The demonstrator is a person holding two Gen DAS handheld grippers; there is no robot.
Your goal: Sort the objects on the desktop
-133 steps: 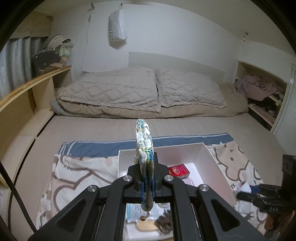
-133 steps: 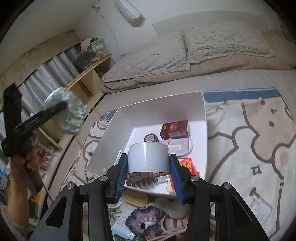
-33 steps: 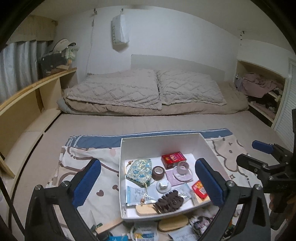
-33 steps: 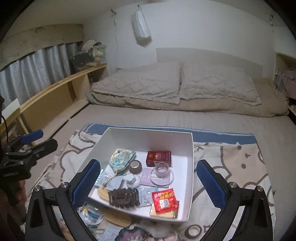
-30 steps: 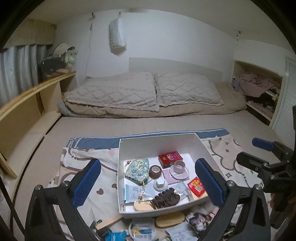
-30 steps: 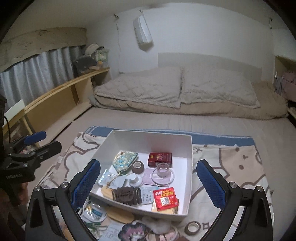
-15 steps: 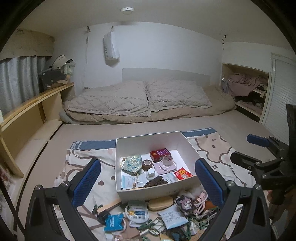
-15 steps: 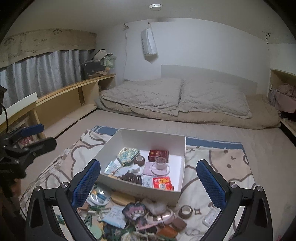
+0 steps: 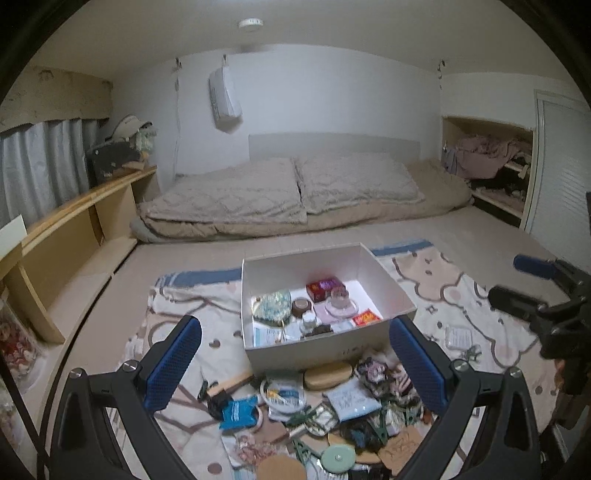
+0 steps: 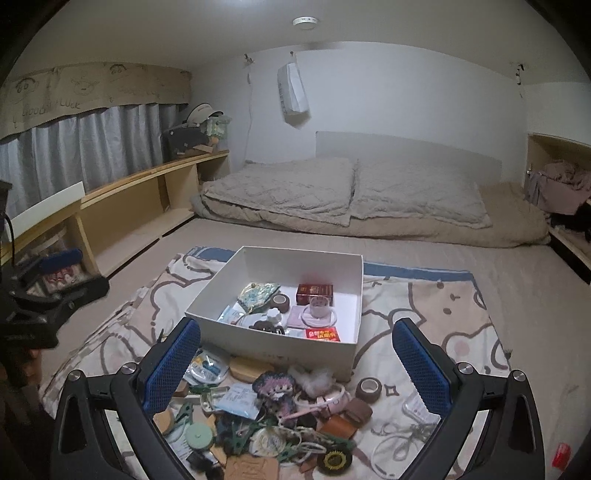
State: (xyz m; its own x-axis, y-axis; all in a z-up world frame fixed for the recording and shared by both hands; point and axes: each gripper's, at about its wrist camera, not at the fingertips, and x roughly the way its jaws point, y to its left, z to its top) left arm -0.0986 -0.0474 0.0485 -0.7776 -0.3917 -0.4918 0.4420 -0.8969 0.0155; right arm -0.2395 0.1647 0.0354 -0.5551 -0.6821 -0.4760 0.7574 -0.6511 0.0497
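White cardboard box sits on a cartoon-print blanket, holding a red packet, a dark-red carton, a floral pouch and a brown tape roll. Unsorted clutter (clips, cords, another tape roll) lies just in front of the box. Left gripper and right gripper hover above that clutter, jaws spread wide, holding nothing.

Dim ceiling-lamp light, fisheye-warped, soft

walls: white | bed: beige, against far wall | curtains: grey, left | ceiling light: round
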